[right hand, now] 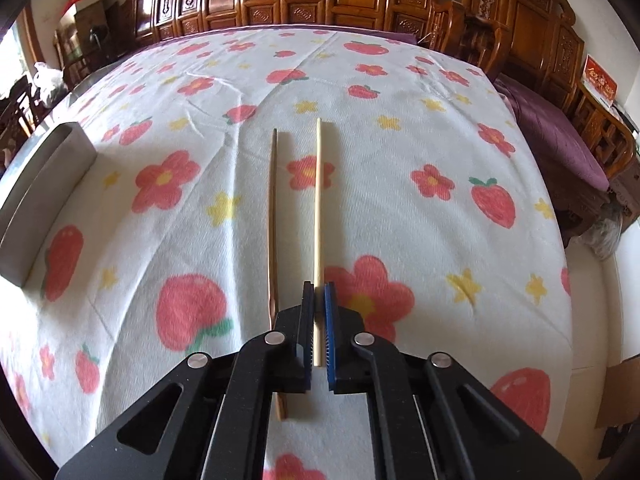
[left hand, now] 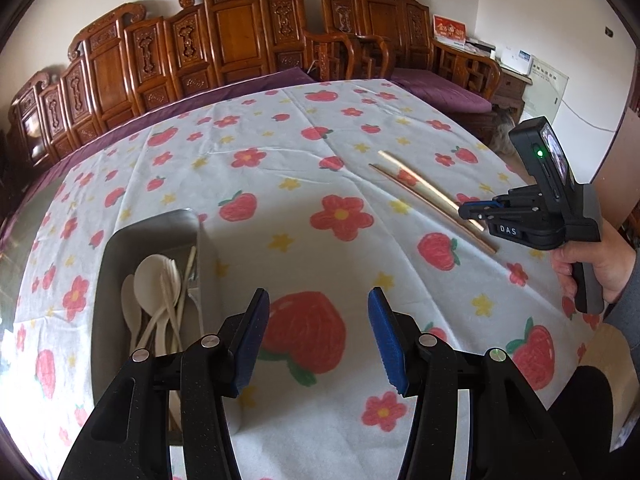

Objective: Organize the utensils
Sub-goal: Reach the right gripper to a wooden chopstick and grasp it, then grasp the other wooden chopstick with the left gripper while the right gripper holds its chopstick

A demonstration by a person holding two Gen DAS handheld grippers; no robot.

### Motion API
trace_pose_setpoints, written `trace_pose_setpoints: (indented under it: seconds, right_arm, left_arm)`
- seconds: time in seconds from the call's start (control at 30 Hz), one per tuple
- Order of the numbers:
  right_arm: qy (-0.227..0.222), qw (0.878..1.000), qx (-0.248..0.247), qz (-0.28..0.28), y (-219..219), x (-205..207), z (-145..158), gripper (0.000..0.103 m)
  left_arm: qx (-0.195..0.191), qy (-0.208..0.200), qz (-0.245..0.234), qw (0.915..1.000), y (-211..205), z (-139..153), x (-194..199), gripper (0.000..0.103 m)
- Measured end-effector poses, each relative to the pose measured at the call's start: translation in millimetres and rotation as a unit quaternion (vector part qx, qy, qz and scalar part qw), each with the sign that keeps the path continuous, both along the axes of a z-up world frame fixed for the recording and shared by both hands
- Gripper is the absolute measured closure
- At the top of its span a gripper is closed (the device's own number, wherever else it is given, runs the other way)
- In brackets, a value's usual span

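A: Start at the left. What sits there?

B: A steel tray (left hand: 120,240) on the flowered tablecloth (left hand: 304,184) covering the tabletop. Inside it lie pale plastic spoons (left hand: 150,276) and a fork (left hand: 173,280), handles toward the camera, plus a thin pale stick (left hand: 188,276) along the tray's right wall.

A: And the left gripper?

B: The left gripper (left hand: 316,336) hovers just right of the tray, above a large printed strawberry. Its blue-padded fingers (left hand: 252,344) stand wide apart with nothing between them.

A: Further right of the tray?

B: Two chopsticks, well apart from it. The darker chopstick (left hand: 432,210) lies flat on the cloth. The pale chopstick (left hand: 420,182) runs just beside it, on the side away from the tray (the two are nearly parallel in the right wrist view, with a flower print between them).

A: Who holds what?

B: The right gripper (right hand: 319,320) has its fingers (right hand: 330,320) drawn narrow around the near end of the pale chopstick (right hand: 318,200), which passes between the pads and points away across the cloth. The darker chopstick (right hand: 273,216) lies outside the fingers, on the tray's side. The tray (right hand: 44,184) shows only its outer wall at that view's left edge.

A: Anything beyond?

B: From the left wrist view, a hand (left hand: 596,268) grips the right gripper's (left hand: 476,216) handle at the far right. Carved wooden benches (left hand: 240,36) with purple cushions (left hand: 440,88) stand behind the tabletop.
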State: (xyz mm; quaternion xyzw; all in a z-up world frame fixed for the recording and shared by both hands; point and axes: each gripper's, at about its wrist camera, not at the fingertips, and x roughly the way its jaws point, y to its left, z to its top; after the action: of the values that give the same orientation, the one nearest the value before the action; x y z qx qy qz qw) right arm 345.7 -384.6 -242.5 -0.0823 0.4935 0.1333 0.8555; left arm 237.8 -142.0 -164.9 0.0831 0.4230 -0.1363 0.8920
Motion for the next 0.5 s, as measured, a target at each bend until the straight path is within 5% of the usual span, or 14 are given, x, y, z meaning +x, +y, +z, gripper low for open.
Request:
trace_pose_setpoints:
  seconds: [0.5]
  right_arm:
    - [-0.031,0.997,0.030,-0.071,-64,-64,11,0.097]
  left_arm:
    - [0.009,0.031,-0.041,0.9986,-96,-27,38,0.054]
